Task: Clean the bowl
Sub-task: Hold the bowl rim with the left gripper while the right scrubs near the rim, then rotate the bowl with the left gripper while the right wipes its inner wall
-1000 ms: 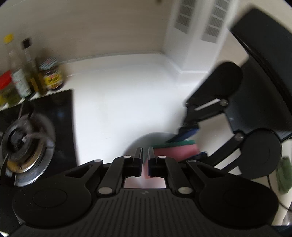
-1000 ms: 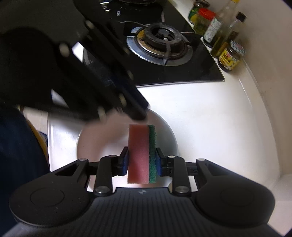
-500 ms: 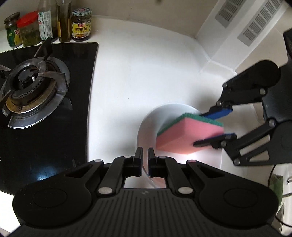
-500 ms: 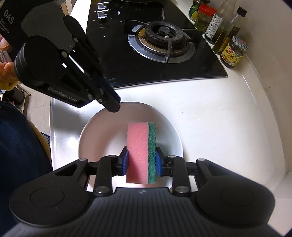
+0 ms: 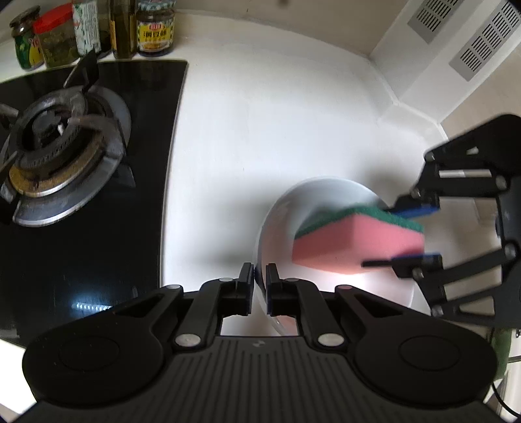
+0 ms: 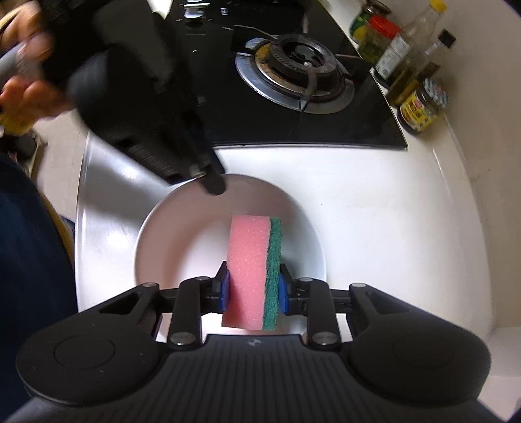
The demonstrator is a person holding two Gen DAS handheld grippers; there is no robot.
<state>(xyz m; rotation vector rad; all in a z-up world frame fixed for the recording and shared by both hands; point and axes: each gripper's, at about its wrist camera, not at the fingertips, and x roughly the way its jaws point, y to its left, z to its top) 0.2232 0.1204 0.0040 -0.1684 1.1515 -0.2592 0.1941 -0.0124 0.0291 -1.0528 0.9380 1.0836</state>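
A white bowl [image 6: 182,237] sits on the white counter beside the stove; it also shows in the left wrist view [image 5: 280,224]. My left gripper [image 5: 259,286] is shut on the bowl's near rim, and shows in the right wrist view [image 6: 211,184] at the far rim. My right gripper [image 6: 252,289] is shut on a pink and green sponge [image 6: 252,260] and holds it inside the bowl. In the left wrist view the sponge [image 5: 355,240] comes in from the right, held by the right gripper [image 5: 413,234].
A black glass hob with a gas burner [image 5: 55,153] lies left of the bowl, also in the right wrist view [image 6: 293,71]. Several jars and bottles [image 5: 97,29] stand behind it by the wall. The counter's front edge [image 6: 81,195] is near the bowl.
The left gripper has swung and tilted with the bowl, bringing the bowl level on the counter. The sponge has stayed in the right gripper and now sits lower inside the bowl.
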